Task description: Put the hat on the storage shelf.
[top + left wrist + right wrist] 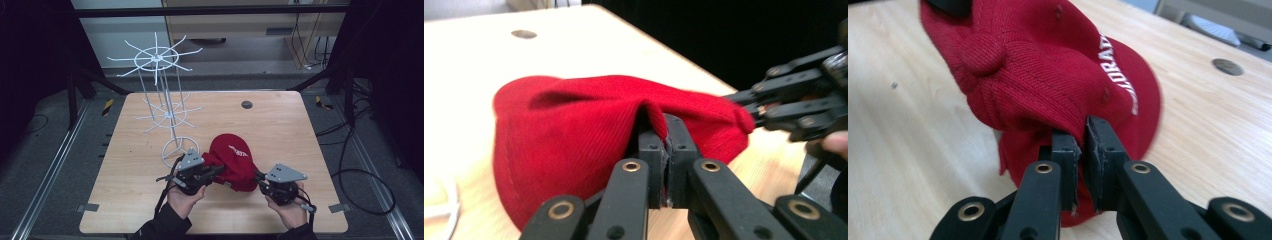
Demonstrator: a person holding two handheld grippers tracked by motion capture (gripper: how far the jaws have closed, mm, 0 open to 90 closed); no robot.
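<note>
High view: both grippers, left [212,171] & right [260,179], pinch red cap [232,155] edges, jaws clamped on fabric. Prob. next: lift together toward white rack [165,107], keeping both grips.

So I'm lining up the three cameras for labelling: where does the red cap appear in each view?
High view: the red cap lies low and centre on the table, between the two tools.
Left gripper view: it spans the middle, a fold pinched in the near tool.
Right gripper view: upper centre, its edge in the near tool.
Shared landmark: the dark round hole in the tabletop.
</note>
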